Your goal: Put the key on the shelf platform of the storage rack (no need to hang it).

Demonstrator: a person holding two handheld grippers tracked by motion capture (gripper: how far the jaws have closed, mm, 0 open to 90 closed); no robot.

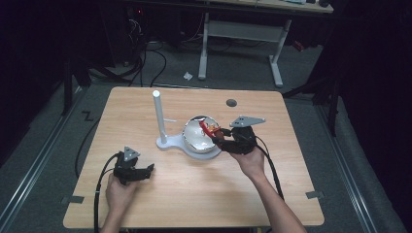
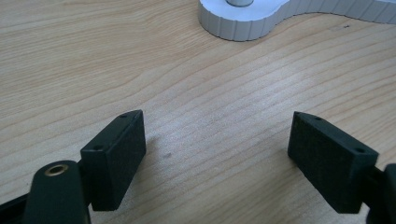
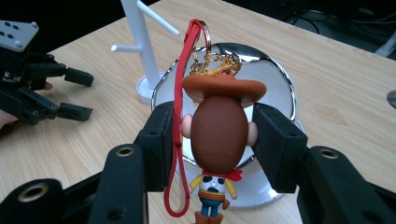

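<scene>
Nearest the person, the left gripper rests low on the bench, its jaws spread wide with nothing but bare wood between them — parked, it seems, to stay out of the way. The right gripper has its jaws clamped on the head of a cowboy figure keychain, pressing at the ears, so the small body hangs below and the red strap and gold ring stand clear above the hat. Holding it by the head likely keeps the loop free for hooking. In the high view the keychain is held over the near rim of the shiny metal bowl. Just beyond stands the white peg stand, its side pegs bare — probably where the loop is meant to go.
</scene>
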